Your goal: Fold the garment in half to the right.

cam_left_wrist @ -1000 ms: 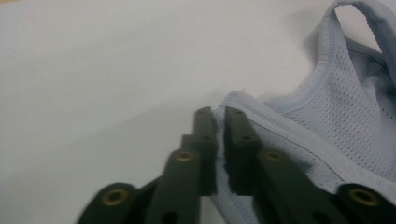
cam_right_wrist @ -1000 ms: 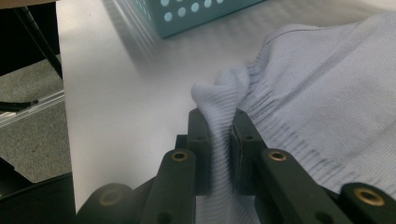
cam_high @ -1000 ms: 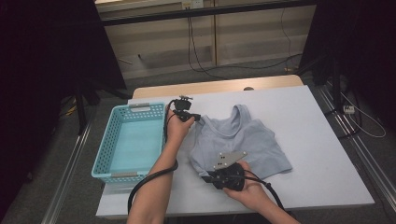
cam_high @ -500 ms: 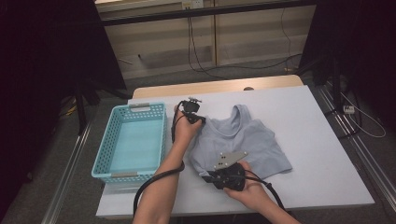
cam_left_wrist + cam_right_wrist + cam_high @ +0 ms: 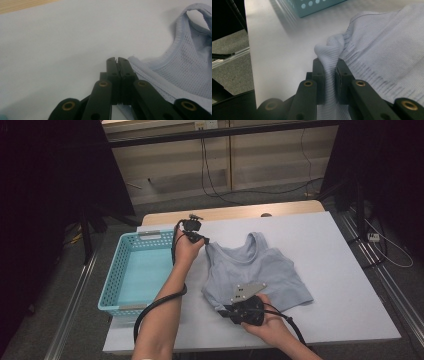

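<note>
At frame centre, on the white table (image 5: 325, 250), a pale blue tank top (image 5: 260, 275) lies flat beside the teal basket (image 5: 112, 285).
Right gripper (image 5: 226, 310) clamps its bottom hem; left gripper (image 5: 204, 241), just closed, pinches the shoulder strap edge. Grasp step complete; next, probably lift both corners evenly.

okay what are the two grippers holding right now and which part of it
Both hold the light blue tank top. The right gripper pinches its ribbed bottom hem at a corner; the left gripper is shut on a shoulder strap end.
</note>
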